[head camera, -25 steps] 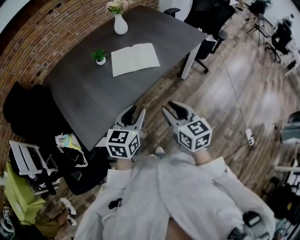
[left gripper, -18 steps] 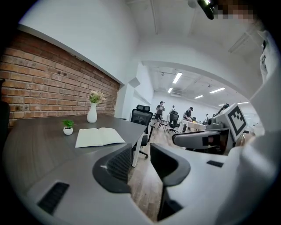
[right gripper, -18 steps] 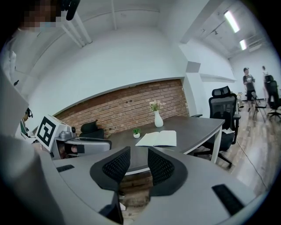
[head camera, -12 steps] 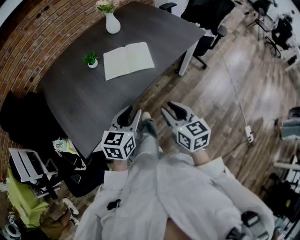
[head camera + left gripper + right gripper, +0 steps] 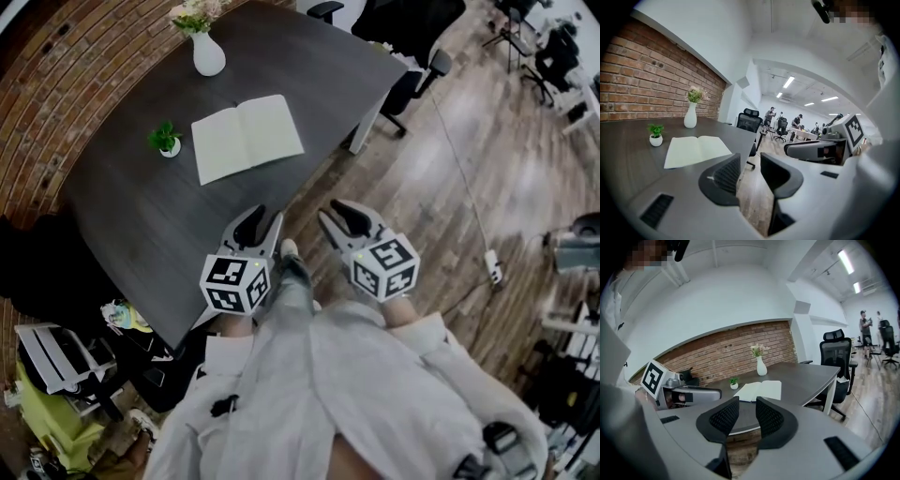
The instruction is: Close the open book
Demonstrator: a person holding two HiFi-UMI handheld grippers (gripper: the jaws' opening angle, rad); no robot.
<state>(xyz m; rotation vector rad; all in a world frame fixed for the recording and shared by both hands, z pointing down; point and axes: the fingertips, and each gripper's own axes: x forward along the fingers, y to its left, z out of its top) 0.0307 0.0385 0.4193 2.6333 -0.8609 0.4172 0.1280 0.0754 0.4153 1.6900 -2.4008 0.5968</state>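
The open book [image 5: 248, 138] lies flat with white pages up on the dark table [image 5: 141, 216], past its near edge. It also shows in the left gripper view as the book [image 5: 696, 149] and in the right gripper view as the book [image 5: 761, 390]. My left gripper [image 5: 260, 223] hovers over the table's near edge, its jaws apart with nothing between them. My right gripper [image 5: 339, 216] is beside it over the wooden floor, also open and empty. Both point toward the book and are well short of it.
A white vase with flowers [image 5: 207, 53] and a small potted plant [image 5: 167, 141] stand behind and left of the book. Black office chairs [image 5: 412, 56] sit at the table's far right end. Bags and a white rack [image 5: 56, 347] crowd the floor at left.
Both grippers have come forward toward the table's edge, side by side. The book and table now sit lower and closer in the head view. The jaws look unchanged.
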